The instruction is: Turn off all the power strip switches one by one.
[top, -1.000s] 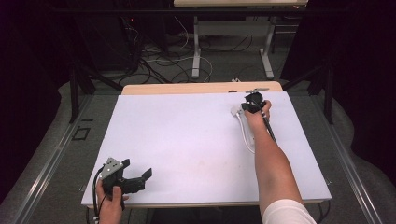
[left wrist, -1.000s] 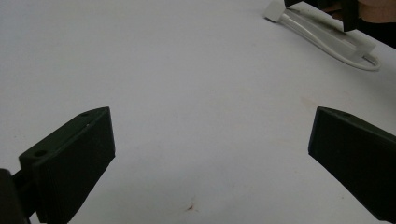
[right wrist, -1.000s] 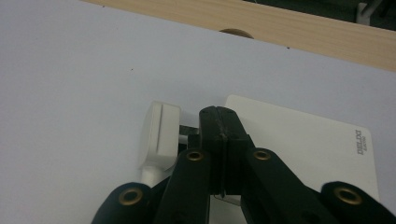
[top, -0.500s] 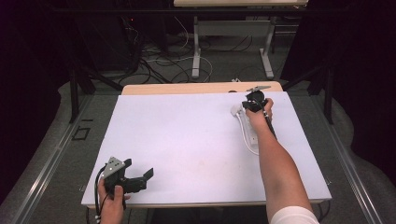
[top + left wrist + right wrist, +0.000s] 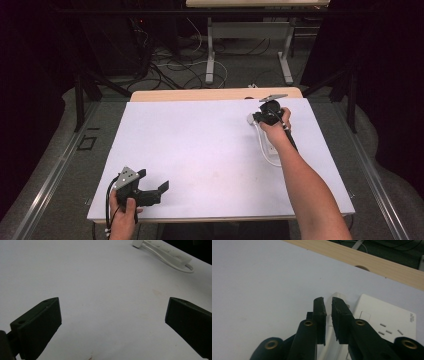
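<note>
Tongs of two kinds of stance are seen over a white surface. The right tongs are held at the far right part of the surface, above the near end of a white power strip. Their jaws stand slightly apart, a narrow gap being visible between them in the right gripper view, and they have just been opening; nothing is pressed between the pads. Under and just beyond the tips of the right tongs, a white plug is seen at the end of the power strip, whose socket slots are visible to the right of the jaws. Whether the plug is seated in the strip or merely lies beside it cannot be told. A white cord is looped along the left side of the strip.

The left tongs are held at the near left corner of the surface, well apart from the strip. Their jaws are spread wide, with bare surface between them in the left gripper view. The power strip is seen far off in that view, at the upper right. A wooden edge is visible beyond the white surface.
</note>
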{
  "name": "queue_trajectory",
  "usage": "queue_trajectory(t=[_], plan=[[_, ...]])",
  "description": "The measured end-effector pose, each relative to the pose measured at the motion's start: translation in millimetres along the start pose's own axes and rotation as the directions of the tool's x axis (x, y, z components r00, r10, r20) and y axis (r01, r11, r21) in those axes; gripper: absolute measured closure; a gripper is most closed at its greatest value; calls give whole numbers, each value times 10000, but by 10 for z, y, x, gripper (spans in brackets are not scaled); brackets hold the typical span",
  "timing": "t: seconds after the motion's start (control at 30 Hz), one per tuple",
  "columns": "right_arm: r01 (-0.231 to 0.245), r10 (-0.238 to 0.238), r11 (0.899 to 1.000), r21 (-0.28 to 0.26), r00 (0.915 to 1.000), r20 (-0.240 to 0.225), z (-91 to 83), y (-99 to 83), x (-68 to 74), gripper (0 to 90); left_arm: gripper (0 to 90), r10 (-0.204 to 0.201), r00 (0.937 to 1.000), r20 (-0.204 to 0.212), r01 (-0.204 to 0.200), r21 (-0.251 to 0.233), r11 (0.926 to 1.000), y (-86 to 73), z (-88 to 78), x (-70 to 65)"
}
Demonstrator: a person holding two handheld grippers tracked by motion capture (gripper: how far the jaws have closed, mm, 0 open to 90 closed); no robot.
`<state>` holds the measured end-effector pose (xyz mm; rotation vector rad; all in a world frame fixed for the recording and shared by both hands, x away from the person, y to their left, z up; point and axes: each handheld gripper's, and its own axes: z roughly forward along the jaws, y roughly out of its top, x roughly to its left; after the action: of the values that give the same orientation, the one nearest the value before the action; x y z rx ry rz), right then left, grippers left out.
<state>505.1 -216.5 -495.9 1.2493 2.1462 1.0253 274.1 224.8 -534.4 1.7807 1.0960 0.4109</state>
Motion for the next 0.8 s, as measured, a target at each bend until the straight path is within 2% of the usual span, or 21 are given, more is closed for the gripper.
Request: queue_trajectory(t=[0.13,0.17,0.4,0.5,0.53,0.57,0.6,0.67,0.77,0.8], plan=[[206,-205,9998,27,9993,-316,-87,-29,124,655,4,61,9999,82,-59,-143,9999,7,6,-24],[385,-387,9992,-62,9986,-355,-114,-35,156,640,4,57,10000,78,-56,-149,9999,7,5,-29],[639,-686,9957,-665,9951,-716,-242,-50,354,573,4,146,9998,137,-144,-134,9998,18,12,-50],[522,-599,9954,-803,9936,-958,-308,-82,464,532,4,214,9997,108,-213,-111,9997,18,8,-42],[435,-519,9957,-814,9932,-1041,-332,-99,497,507,4,125,9999,115,-123,-157,9998,15,11,-44],[129,-222,9969,-777,9925,-1202,-366,-123,537,476,4,138,9999,97,-136,-147,9998,15,8,-42],[8,-107,9969,-786,9921,-1252,-381,-140,553,438,4,23,10000,93,-21,-142,9999,12,4,-48],[-231,120,9961,-846,9916,-1289,-440,-187,588,345,4,37,10000,90,-35,-181,9998,14,-3,-50],[-319,174,9960,-839,9855,-1686,-527,-256,622,245,4,47,10000,84,-45,-259,9997,15,-15,-56],[-401,225,9951,-909,9821,-1872,-568,-296,639,242,4,55,10000,73,-53,-240,9997,16,-20,-54]])
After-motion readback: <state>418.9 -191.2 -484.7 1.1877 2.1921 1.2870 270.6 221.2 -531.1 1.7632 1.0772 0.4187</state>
